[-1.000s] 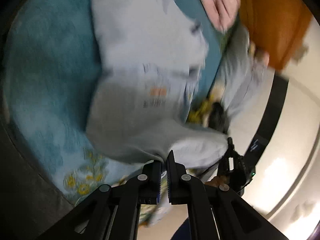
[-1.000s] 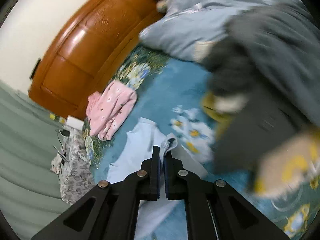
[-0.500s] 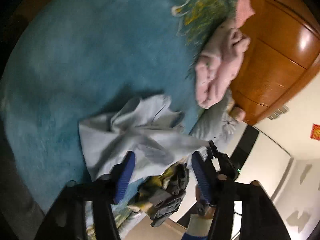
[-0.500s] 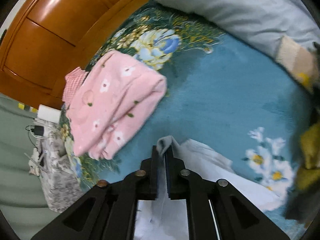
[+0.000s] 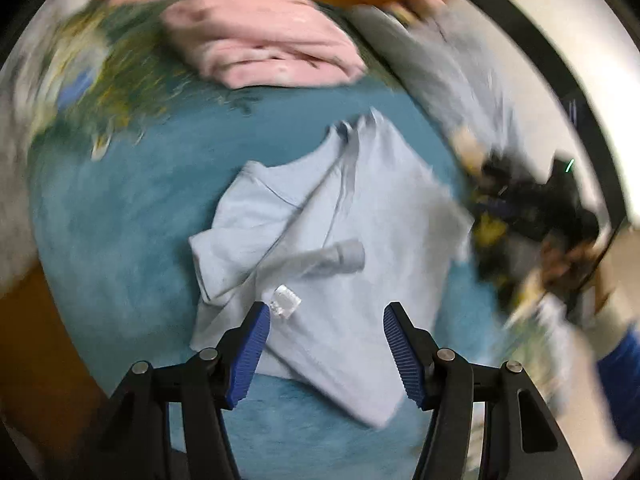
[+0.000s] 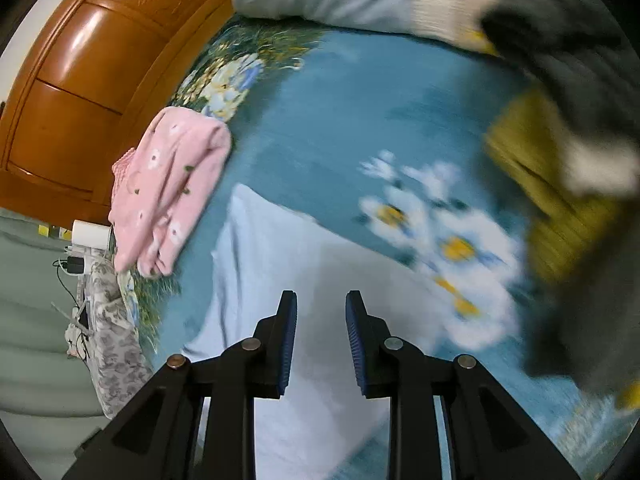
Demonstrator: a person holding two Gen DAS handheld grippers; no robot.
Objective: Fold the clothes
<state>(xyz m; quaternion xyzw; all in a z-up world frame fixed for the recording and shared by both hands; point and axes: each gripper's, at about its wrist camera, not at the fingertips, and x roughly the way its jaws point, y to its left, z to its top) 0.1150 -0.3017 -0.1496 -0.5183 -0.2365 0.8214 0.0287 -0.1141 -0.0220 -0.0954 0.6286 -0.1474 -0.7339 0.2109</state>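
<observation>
Both grippers empty: left gripper [image 5: 326,344] jaws spread wide, right gripper [image 6: 321,340] jaws parted, each hovering over the pale blue shirt [image 5: 332,248]. Shirt lies rumpled on the blue bed cover [image 5: 132,208], sleeve crossing it. Pink garment [image 6: 168,188] sits bundled beside the headboard [image 6: 80,80], likely set aside.

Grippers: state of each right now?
Left gripper: open, empty, over the light blue shirt.
Right gripper: open, empty, over the same shirt.

Heavy motion blur both views; fisheye-bent edges; glare on wooden headboard [image 6: 76,80].
</observation>
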